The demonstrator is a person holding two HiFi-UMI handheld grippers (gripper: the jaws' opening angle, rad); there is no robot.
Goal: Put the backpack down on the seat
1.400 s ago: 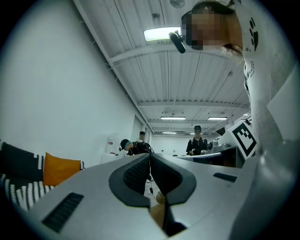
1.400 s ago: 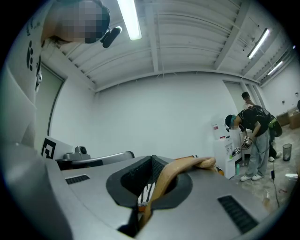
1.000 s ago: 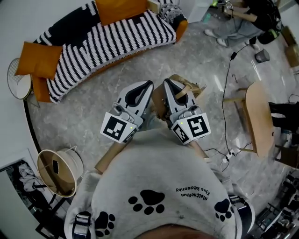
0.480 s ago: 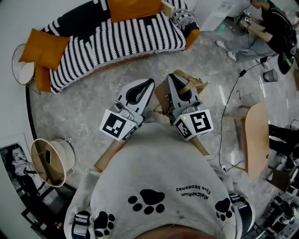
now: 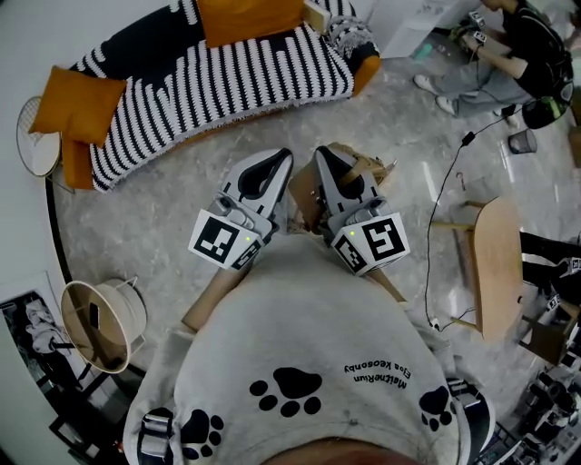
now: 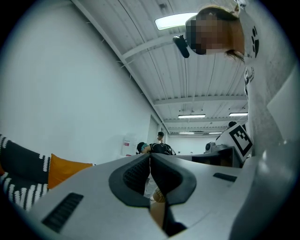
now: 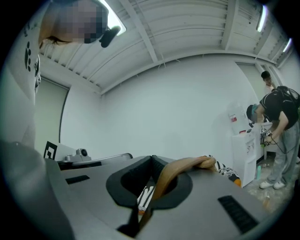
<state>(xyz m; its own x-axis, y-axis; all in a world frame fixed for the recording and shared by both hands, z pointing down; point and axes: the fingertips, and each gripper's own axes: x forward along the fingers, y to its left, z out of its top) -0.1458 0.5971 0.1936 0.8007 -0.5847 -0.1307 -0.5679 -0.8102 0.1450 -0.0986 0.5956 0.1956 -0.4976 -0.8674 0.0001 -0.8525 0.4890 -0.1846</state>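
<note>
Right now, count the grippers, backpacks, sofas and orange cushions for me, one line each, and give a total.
grippers: 2, left gripper and right gripper
backpack: 1
sofa: 1
orange cushions: 2
total: 6

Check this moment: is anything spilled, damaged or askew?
Nothing stands out. The backpack hangs from the left gripper and right gripper, short of the sofa. A cable trails across the floor, merely untidy.
</note>
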